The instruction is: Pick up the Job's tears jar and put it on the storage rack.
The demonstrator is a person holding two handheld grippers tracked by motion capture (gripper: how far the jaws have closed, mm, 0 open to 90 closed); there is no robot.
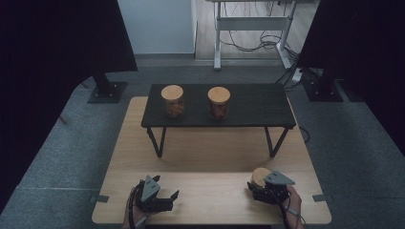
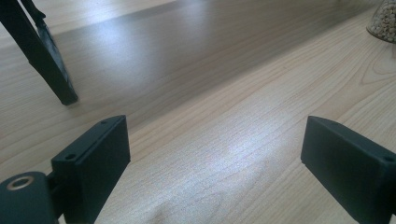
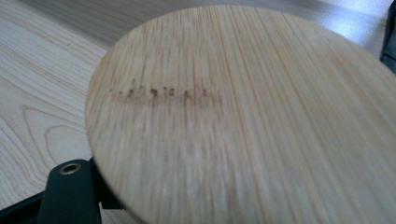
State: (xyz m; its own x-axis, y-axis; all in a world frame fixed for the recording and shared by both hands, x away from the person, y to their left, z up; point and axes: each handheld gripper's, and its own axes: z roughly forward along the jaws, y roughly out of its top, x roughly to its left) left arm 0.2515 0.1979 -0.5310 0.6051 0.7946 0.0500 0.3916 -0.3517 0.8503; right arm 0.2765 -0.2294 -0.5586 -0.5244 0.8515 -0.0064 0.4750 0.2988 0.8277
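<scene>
Pinched in the right gripper (image 1: pixel 260 187) at five o'clock, third jar (image 1: pixel 260 177) not yet raised off the table (image 1: pixel 210 157); left gripper (image 1: pixel 165 198) spread, idle, at seven; two jars (image 1: pixel 172 100) already shelved at twelve.

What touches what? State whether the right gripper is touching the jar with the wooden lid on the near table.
Touching. In the high view the right gripper is closed around the jar; in the right gripper view the wooden lid sits directly over its jaws.
</scene>
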